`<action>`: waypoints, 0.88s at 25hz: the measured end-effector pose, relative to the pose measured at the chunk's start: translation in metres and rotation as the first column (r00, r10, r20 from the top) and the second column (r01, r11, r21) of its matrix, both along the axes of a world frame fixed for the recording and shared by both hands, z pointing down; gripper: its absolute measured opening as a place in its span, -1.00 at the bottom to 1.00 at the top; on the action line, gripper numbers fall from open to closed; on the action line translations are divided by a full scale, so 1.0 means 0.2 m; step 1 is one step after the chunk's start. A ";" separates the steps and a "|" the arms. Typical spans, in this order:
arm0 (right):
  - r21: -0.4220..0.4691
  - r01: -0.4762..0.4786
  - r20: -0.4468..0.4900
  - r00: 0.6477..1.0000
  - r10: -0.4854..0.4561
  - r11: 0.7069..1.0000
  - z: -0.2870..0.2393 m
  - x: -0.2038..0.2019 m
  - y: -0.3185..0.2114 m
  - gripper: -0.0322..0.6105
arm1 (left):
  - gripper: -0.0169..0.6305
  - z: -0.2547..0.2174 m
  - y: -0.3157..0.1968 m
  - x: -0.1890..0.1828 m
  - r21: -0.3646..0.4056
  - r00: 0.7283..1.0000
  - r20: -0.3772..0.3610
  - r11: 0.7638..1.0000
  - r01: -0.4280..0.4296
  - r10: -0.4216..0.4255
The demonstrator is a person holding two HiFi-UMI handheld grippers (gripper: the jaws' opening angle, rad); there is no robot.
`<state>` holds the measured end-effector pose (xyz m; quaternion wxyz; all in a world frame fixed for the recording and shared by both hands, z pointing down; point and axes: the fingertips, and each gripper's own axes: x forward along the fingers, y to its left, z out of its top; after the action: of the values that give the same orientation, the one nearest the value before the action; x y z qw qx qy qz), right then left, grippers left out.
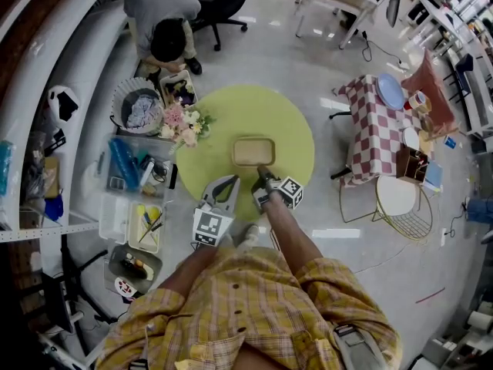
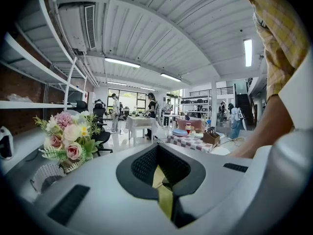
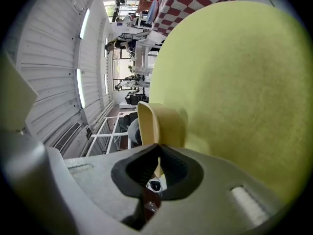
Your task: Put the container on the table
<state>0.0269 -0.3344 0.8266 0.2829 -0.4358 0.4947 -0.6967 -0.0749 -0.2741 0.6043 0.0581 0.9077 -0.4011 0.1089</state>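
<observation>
Around: flowers (image 1: 183,126) sat at upper left of surface (image 1: 293,145).
Right gripper (image 1: 263,173): pinched container (image 1: 253,151) rim.
Left gripper (image 1: 229,183): closed, empty.
Hidden: surface's near edge, behind grippers.

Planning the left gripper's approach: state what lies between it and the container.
Nothing but bare green table separates the left gripper from the container; the head view shows that stretch.

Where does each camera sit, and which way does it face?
Head view: on the head, steeply down at the yellow-green table and tan container; plaid shirt, left gripper, right gripper show.
Left gripper view: on that gripper, level across the room past flowers; plaid sleeve shows.
Right gripper view: on that gripper, rolled sideways, facing the container in its tongs.
Shared: head and right gripper views show the container.
</observation>
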 end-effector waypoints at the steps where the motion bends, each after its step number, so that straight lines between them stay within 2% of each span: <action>1: -0.005 -0.001 0.001 1.000 0.001 1.000 0.01 0.00 0.00 -0.87 | -0.93 0.00 0.00 0.00 0.000 1.000 0.002 1.000 0.002 -0.002; 12: -0.068 0.010 -0.014 1.000 -0.011 0.998 0.10 0.00 -0.03 -0.86 | -0.93 0.02 -0.03 -0.03 -0.011 1.000 0.009 1.000 0.012 -0.012; 22: -0.095 0.009 0.030 1.000 -0.006 0.995 0.13 -0.01 -0.05 -0.86 | -0.93 0.04 -0.05 -0.02 -0.014 1.000 0.013 1.000 0.007 -0.007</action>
<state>0.0242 -0.3434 0.8536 0.2668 -0.4364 0.4583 -0.7269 -0.0786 -0.2838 0.6120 0.0624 0.9051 -0.4040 0.1173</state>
